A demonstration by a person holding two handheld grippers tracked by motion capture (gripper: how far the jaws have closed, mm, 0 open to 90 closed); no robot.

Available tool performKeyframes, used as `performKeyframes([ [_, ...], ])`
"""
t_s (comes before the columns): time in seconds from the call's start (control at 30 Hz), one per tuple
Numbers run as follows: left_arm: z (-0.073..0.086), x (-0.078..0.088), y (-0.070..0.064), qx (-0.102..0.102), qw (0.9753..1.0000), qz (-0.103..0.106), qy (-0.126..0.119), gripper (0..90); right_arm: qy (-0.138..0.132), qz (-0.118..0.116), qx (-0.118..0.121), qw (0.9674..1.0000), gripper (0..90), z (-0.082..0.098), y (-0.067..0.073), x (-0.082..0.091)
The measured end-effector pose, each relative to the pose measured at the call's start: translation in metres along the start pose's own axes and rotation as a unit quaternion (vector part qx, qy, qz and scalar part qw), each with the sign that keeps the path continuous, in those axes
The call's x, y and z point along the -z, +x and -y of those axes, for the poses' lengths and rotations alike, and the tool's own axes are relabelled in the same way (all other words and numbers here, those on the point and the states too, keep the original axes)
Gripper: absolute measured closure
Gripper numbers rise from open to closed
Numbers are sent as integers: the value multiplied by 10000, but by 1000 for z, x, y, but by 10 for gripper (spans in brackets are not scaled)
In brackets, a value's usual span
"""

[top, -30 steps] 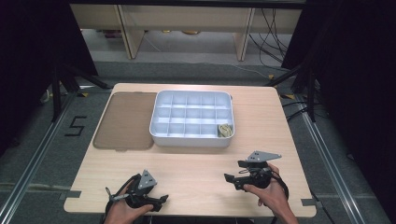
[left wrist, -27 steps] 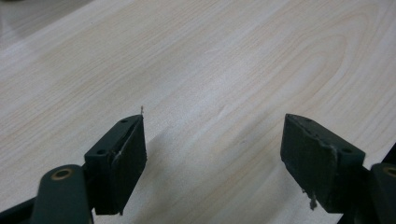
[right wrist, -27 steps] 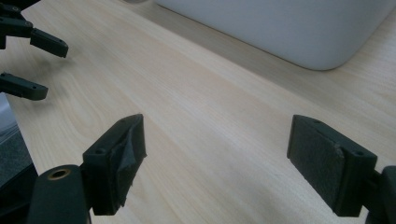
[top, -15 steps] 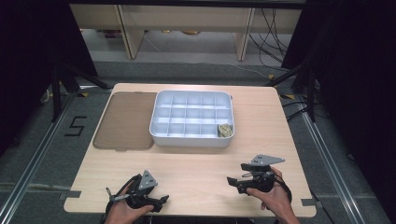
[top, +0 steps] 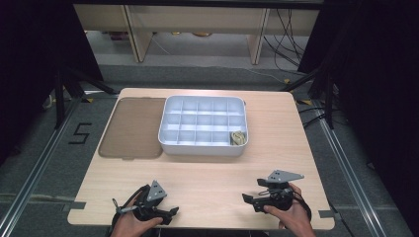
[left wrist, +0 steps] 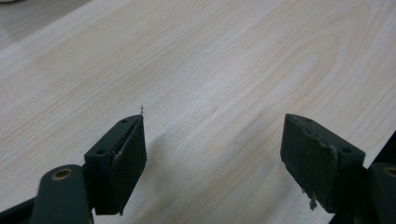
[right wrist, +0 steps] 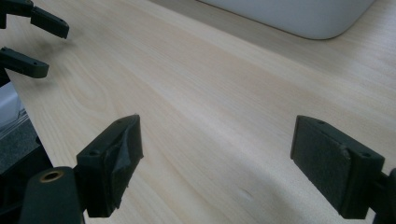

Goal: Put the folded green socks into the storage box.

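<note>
A white tray (top: 202, 148) with several compartments stands at the table's middle; its rounded corner (right wrist: 299, 16) shows in the right gripper view. A small yellowish object (top: 237, 138) lies in the tray's near right compartment. My left gripper (top: 171, 212) rests near the front edge at the left, held by a hand, and its jaws (left wrist: 215, 158) stand open over bare wood. My right gripper (top: 250, 201) is near the front edge at the right, also open (right wrist: 217, 163) with nothing between its jaws. The left gripper's fingertips (right wrist: 32, 70) appear far off in the right gripper view.
A flat brown lid (top: 133, 127) lies on the table beside the tray's left side. Bare light wood (top: 212, 177) stretches between the tray and the grippers. Dark floor, cables and shelving surround the table.
My right gripper has drifted slightly toward the table's front edge. The left gripper has stayed almost still. Both stay open.
</note>
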State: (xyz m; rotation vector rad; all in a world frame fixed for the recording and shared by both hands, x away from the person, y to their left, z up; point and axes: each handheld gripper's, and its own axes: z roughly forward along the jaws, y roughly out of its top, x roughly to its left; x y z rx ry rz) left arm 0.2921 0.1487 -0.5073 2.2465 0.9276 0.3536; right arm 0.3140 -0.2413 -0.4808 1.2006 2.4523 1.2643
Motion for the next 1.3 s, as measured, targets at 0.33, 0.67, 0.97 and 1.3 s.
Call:
performKeyframes([
  [0.33,1,-1,-2,87,10000,5,36,220,1,30,-30,10000,166,9,2,1],
  [0.67,0,-1,-2,-68,10000,36,32,220,67,24,-166,9998,166,19,8,3],
  [0.97,-1,-1,-1,-180,9998,-16,14,220,83,215,116,9997,166,27,9,4],
  [1.3,0,-1,-4,-22,10000,12,19,220,175,198,224,9994,167,30,12,2],
])
